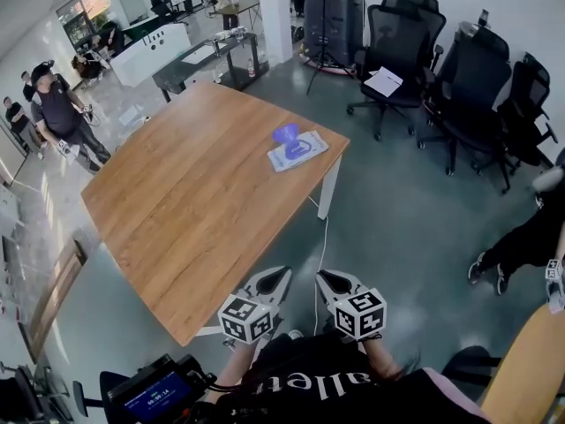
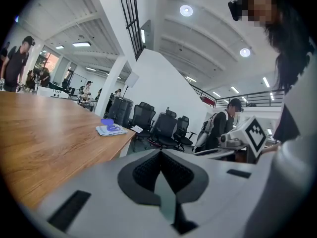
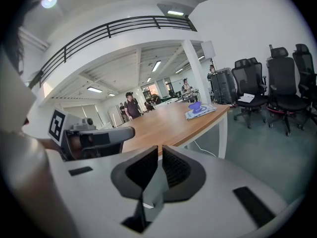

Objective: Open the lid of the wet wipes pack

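Note:
The wet wipes pack (image 1: 298, 150) lies flat near the far right corner of the wooden table (image 1: 194, 201), and its purple lid (image 1: 285, 133) stands raised. The pack also shows small in the left gripper view (image 2: 111, 129) and the right gripper view (image 3: 200, 110). Both grippers hang close to my body, off the table's near corner and far from the pack. My left gripper (image 1: 281, 277) (image 2: 159, 152) is shut, with nothing in it. My right gripper (image 1: 325, 278) (image 3: 159, 149) shows a thin slit between its pads, with nothing in it.
Black office chairs (image 1: 402, 47) stand beyond the table's right side. A person (image 1: 57, 113) stands at the far left. A person's leg and shoe (image 1: 499, 254) are on the floor at the right. Another wooden tabletop's edge (image 1: 530, 369) is at the bottom right.

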The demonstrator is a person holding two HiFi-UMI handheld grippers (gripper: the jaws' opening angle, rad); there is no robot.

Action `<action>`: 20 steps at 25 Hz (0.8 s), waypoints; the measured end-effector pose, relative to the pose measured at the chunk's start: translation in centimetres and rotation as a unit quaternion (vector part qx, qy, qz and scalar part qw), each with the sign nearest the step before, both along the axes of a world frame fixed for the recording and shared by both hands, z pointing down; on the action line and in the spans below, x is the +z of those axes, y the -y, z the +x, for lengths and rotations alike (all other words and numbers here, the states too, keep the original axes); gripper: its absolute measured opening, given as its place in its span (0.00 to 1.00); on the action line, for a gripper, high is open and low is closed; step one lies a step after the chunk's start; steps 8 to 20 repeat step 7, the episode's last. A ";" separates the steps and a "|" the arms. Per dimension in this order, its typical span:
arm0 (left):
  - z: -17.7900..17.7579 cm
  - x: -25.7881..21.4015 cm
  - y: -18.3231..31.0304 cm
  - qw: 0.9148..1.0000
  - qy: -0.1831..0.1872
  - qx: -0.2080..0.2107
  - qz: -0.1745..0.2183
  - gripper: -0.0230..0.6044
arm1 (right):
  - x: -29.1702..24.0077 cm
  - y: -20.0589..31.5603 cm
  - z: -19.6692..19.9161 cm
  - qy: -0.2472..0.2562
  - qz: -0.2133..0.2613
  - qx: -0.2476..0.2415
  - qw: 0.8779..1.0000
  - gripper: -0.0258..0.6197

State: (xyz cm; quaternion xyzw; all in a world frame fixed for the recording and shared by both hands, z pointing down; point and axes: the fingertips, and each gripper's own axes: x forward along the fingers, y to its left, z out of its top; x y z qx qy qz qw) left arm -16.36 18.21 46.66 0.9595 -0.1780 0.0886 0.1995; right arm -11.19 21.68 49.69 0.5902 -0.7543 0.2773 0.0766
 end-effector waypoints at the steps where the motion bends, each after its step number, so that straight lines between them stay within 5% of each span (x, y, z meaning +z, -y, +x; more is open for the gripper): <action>1: 0.1 0.0 0.1 1.000 0.000 0.001 0.000 0.04 | 0.0 0.0 0.1 0.000 0.000 0.001 1.000 0.09; 20: 0.3 0.0 0.4 1.000 0.001 0.003 -0.001 0.04 | 0.0 0.2 0.4 0.001 -0.001 0.006 1.000 0.09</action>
